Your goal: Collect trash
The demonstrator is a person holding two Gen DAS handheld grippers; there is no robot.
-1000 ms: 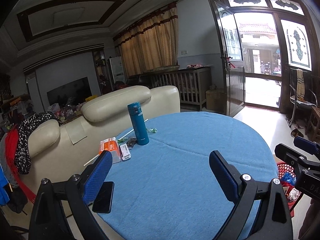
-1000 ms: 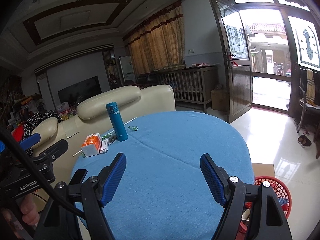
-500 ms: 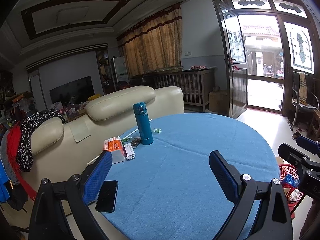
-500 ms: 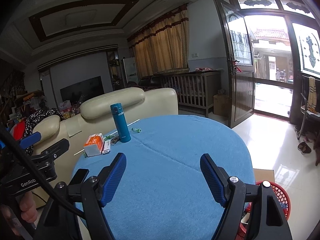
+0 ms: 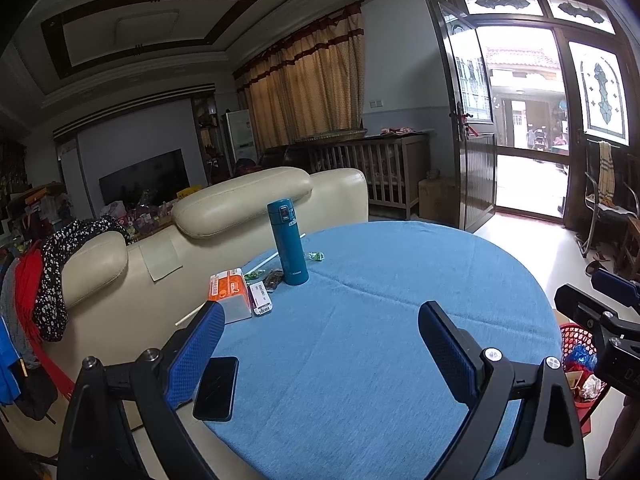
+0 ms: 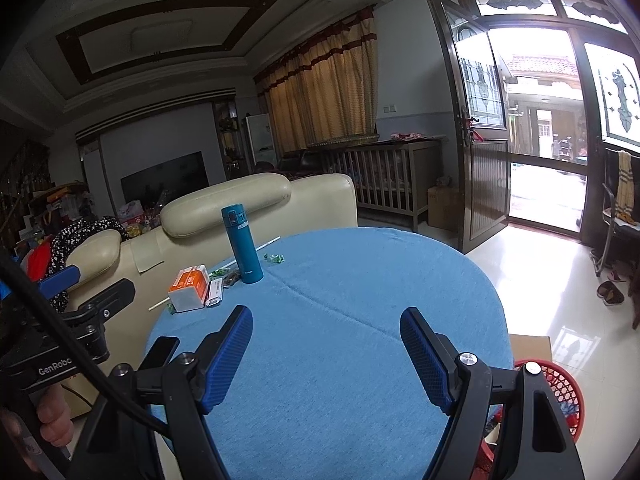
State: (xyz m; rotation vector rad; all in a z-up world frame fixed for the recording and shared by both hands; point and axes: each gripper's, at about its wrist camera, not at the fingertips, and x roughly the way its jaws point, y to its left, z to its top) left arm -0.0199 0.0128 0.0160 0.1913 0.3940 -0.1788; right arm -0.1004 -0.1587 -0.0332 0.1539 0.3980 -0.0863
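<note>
Two grippers hover over the near edge of a round surface (image 5: 360, 340) under a blue cloth. We see the left gripper (image 5: 318, 354) with jaws wide and nothing between them; same for the right gripper (image 6: 326, 356), wide and empty.

Left to right on the surface: one dark phone (image 5: 216, 388) at the near left edge, just beside the left gripper's left finger. Farther back, one orange-and-white box (image 5: 230, 294), closed, contents not visible. One white labelled packet (image 5: 260, 300) touches its right side. One long white stick (image 6: 256, 250) runs behind them, partly hidden by the bottle. Small trash sits here at the far left: we count two green wrappers, one (image 5: 251, 275) by the box and one (image 5: 315, 256) right of the bottle, plus one dark wrapper (image 5: 272, 278) at the bottle's foot, too small to read. One teal bottle (image 5: 288, 242) stands upright, lid closed.

One red mesh basket (image 6: 560, 390) stands on the floor at the right, below the surface edge, cut off by the gripper. It holds blue and white scraps (image 5: 582, 364), hard to make out.
</note>
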